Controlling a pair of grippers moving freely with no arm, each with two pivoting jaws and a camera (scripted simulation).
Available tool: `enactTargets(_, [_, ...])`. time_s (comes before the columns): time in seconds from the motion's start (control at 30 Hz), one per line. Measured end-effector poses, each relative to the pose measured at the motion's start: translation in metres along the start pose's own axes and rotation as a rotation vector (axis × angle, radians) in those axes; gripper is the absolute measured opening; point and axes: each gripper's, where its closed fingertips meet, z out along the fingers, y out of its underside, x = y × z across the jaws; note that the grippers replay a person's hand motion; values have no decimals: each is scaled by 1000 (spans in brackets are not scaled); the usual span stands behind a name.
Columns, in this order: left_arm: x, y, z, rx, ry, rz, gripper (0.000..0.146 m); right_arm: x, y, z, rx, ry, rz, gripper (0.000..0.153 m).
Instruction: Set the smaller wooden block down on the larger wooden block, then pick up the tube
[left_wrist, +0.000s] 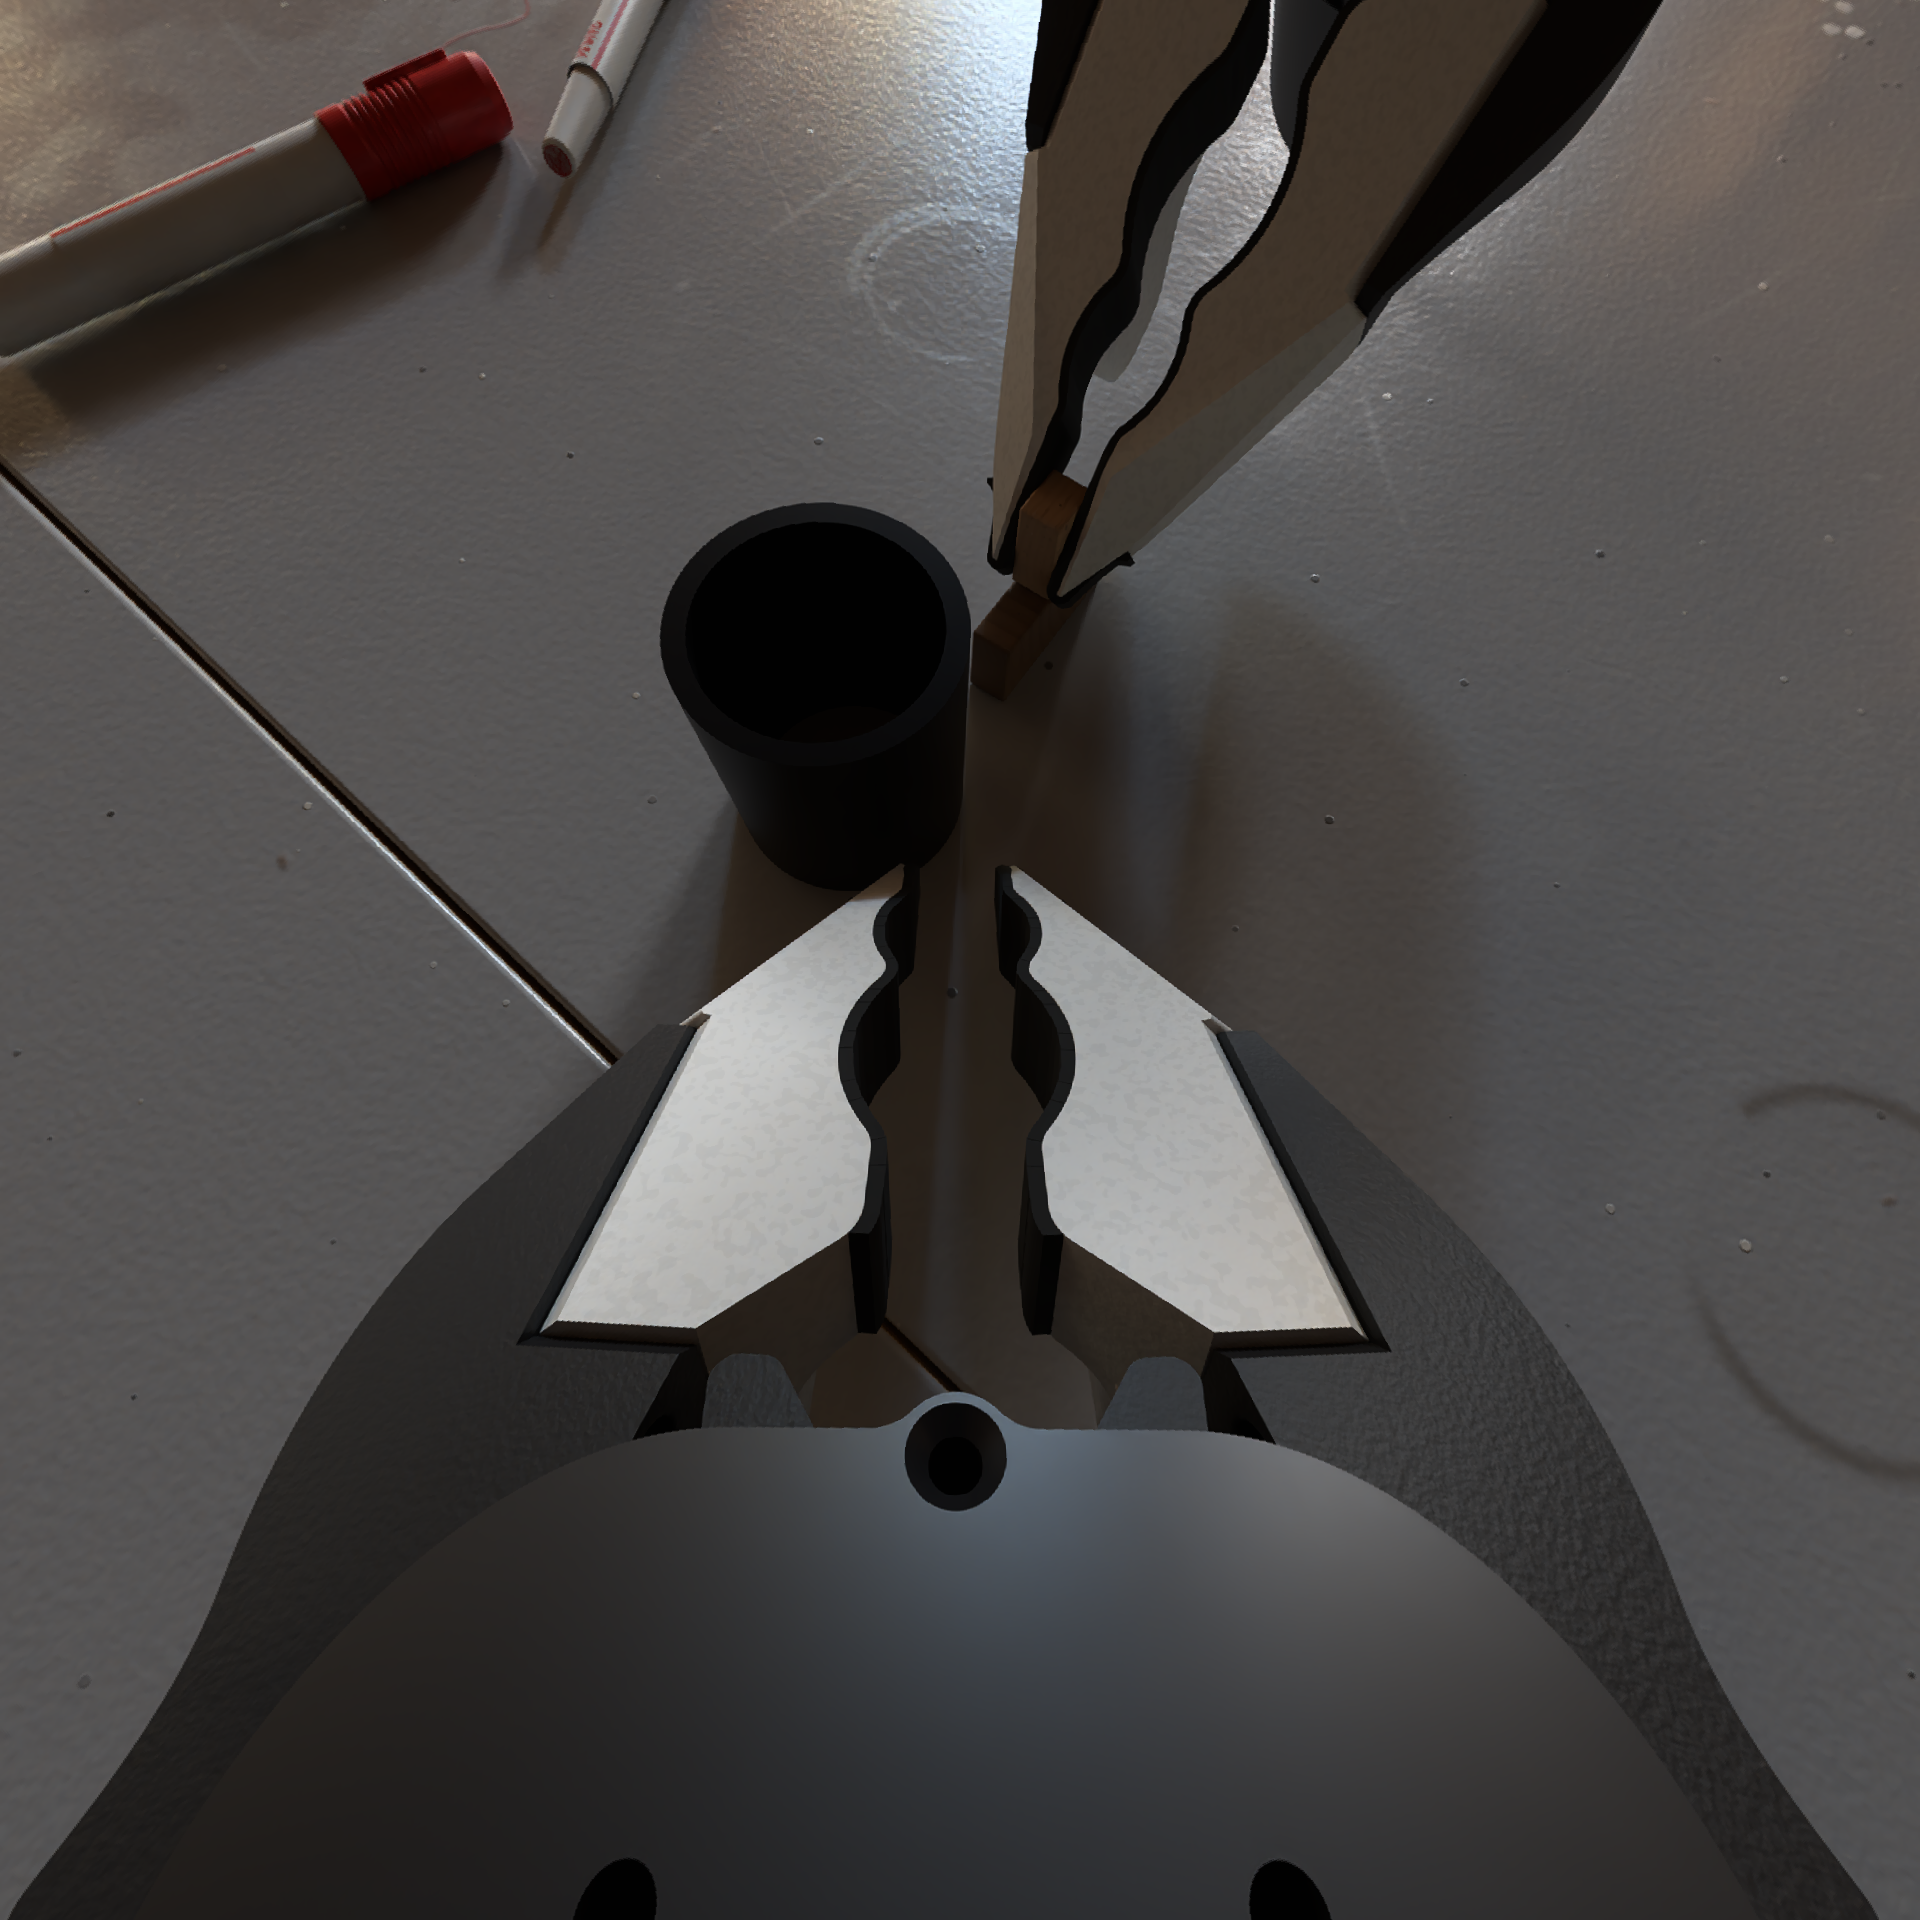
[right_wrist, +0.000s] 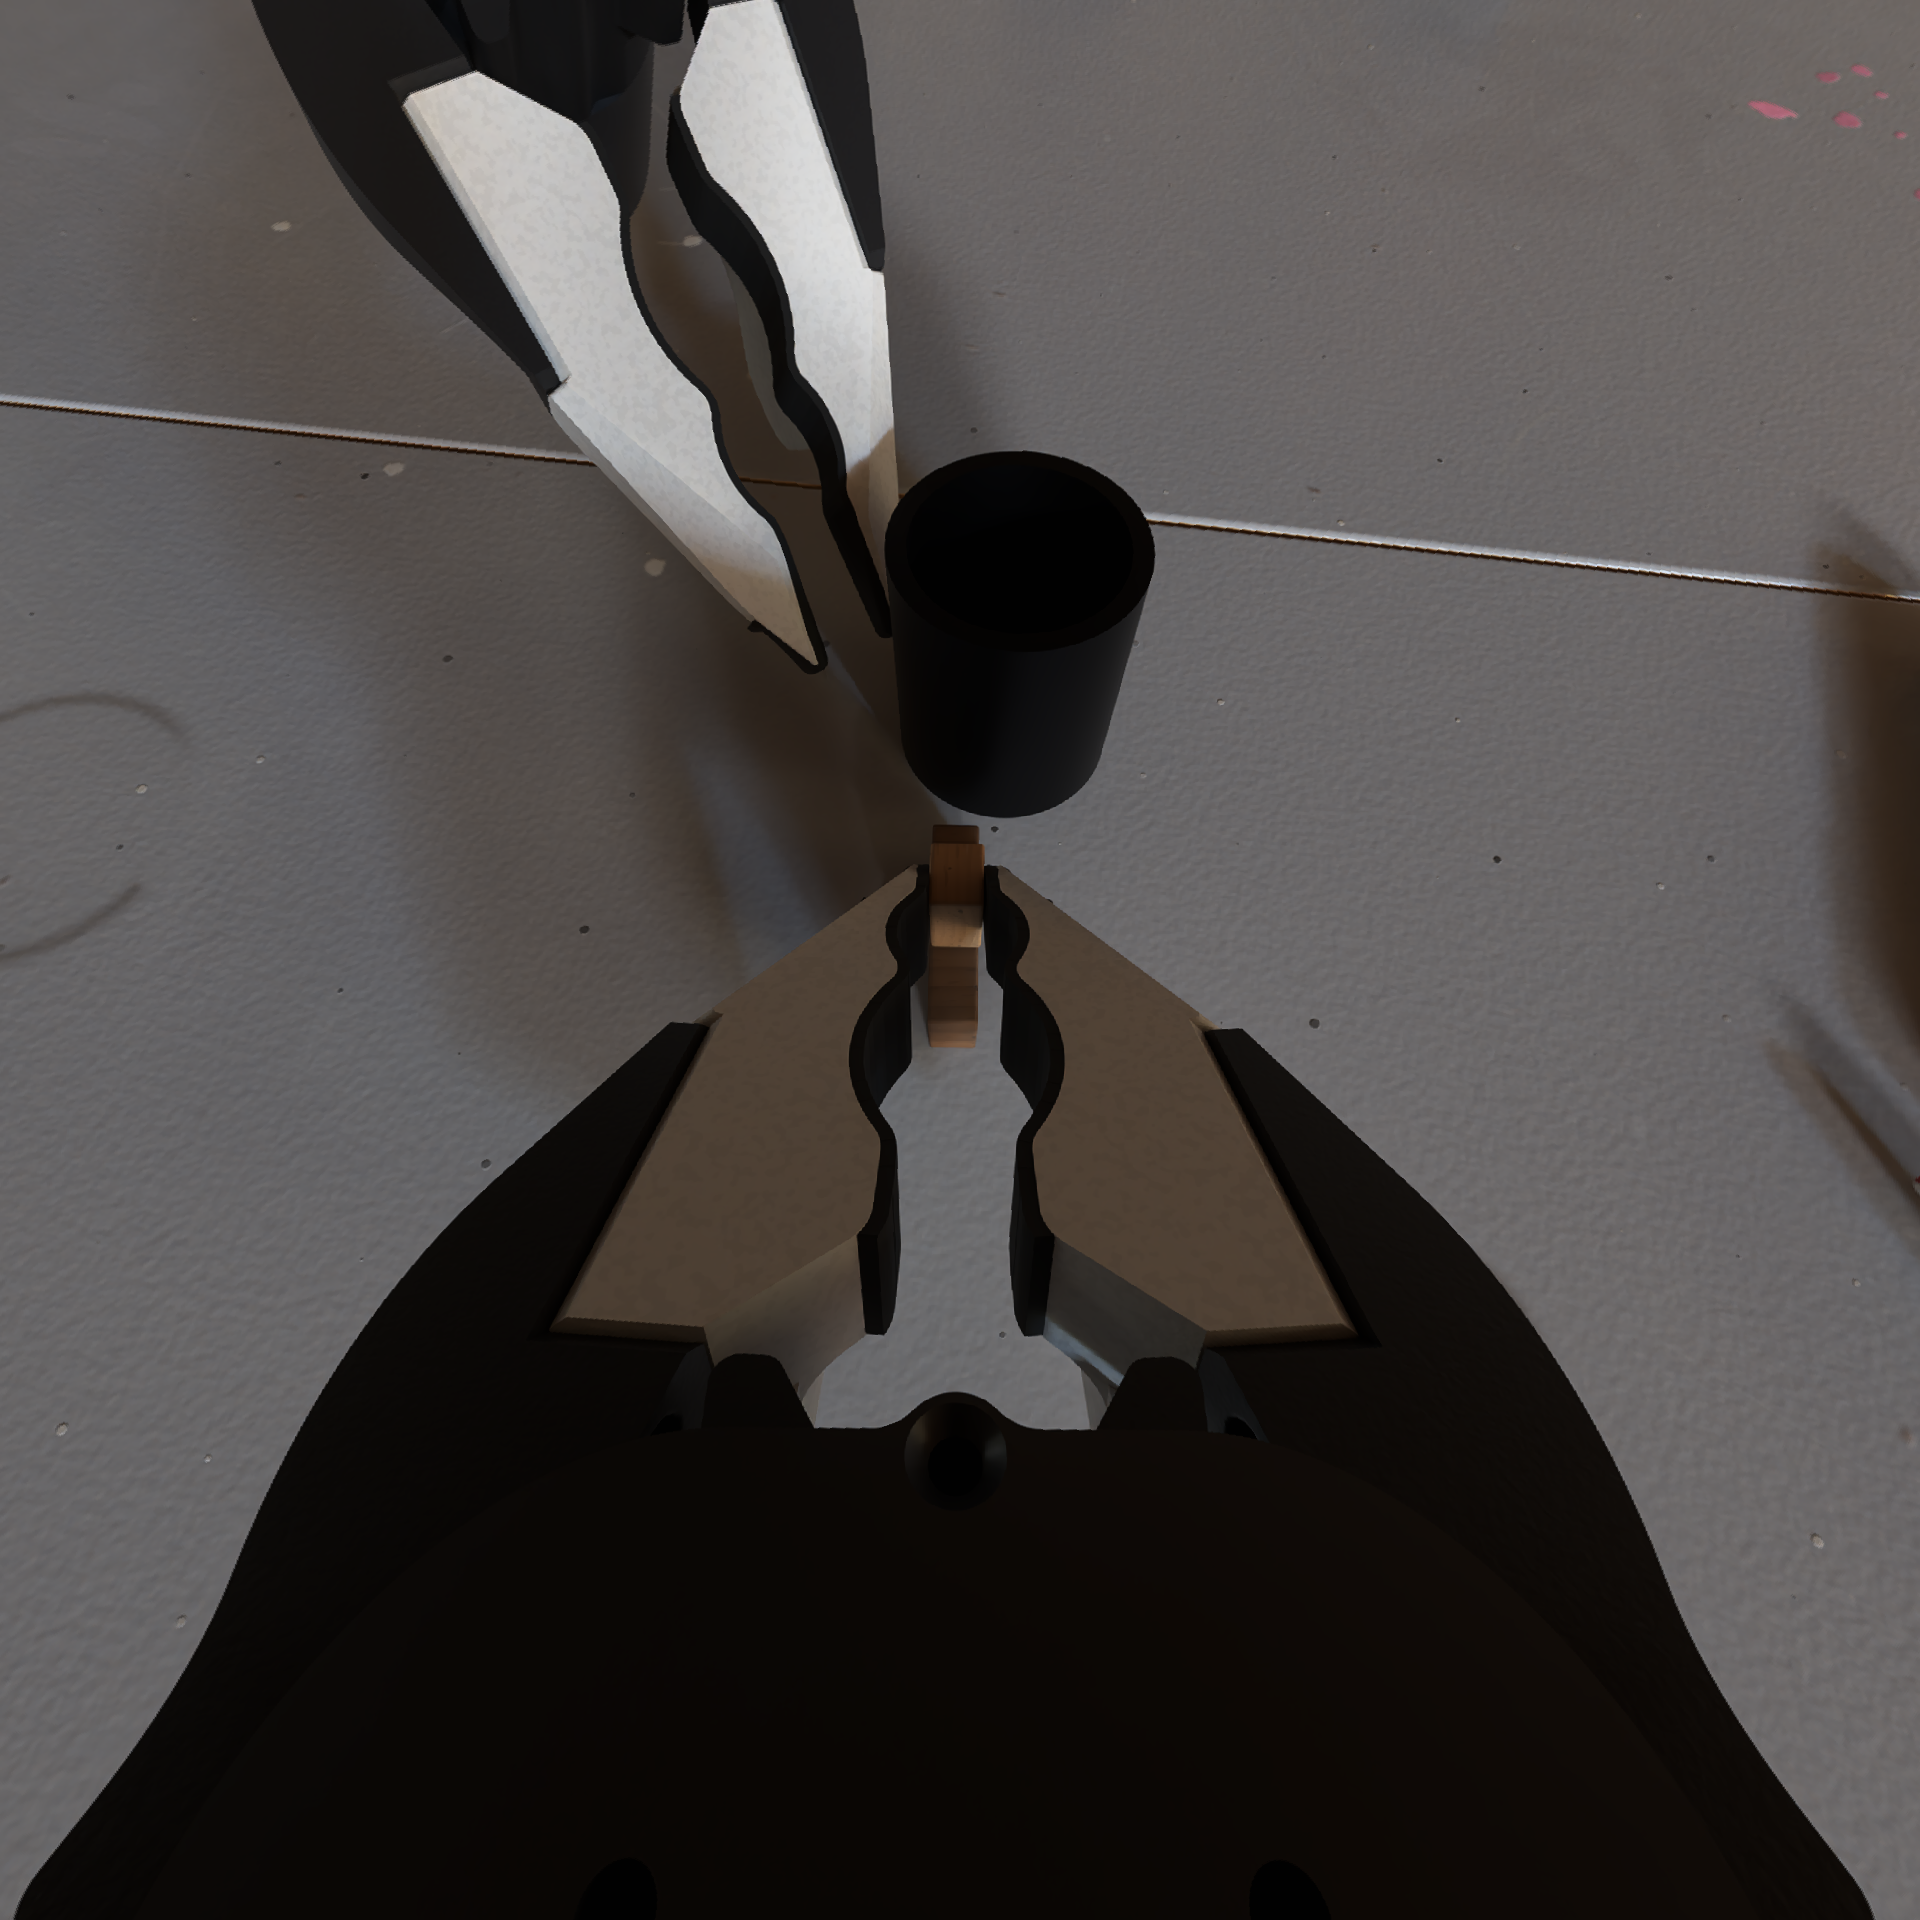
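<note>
A black tube (left_wrist: 821, 686) stands upright on the grey table, open end up. It also shows in the right wrist view (right_wrist: 1013, 665). My right gripper (right_wrist: 956, 883) is shut on the smaller wooden block (right_wrist: 956, 868) and holds it directly over the larger wooden block (right_wrist: 954, 997), which lies on the table beside the tube. In the left wrist view the right gripper (left_wrist: 1037, 577) comes down from the top with the smaller block (left_wrist: 1044, 520) just above the larger block (left_wrist: 1013, 639); I cannot tell whether they touch. My left gripper (left_wrist: 956, 883) is narrowly open and empty, close to the tube's near side.
A red-capped marker (left_wrist: 416, 125) and a thin white pen (left_wrist: 597, 94) lie at the far left. A seam (left_wrist: 312, 769) crosses the table. Dark blurred shapes (right_wrist: 1870, 1091) sit at the right edge of the right wrist view.
</note>
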Motion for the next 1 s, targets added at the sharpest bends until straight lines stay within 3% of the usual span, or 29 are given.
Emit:
enactTargets(0.47, [0, 2, 0, -67, -50, 114, 13, -1, 0, 0, -2, 20, -27, 9])
enactTargets(0.83, [1, 2, -2, 45, 26, -11, 13, 0, 0, 0, -1, 15, -16, 9])
enactTargets(0.93, [-2, 4, -11, 77, 19, -38, 21, 2, 0, 0, 2, 22, 1, 12])
enactTargets(1.0, [-1, 13, -12, 35, 24, -46, 34, 0, -1, -2, 12, 1, 3, 28])
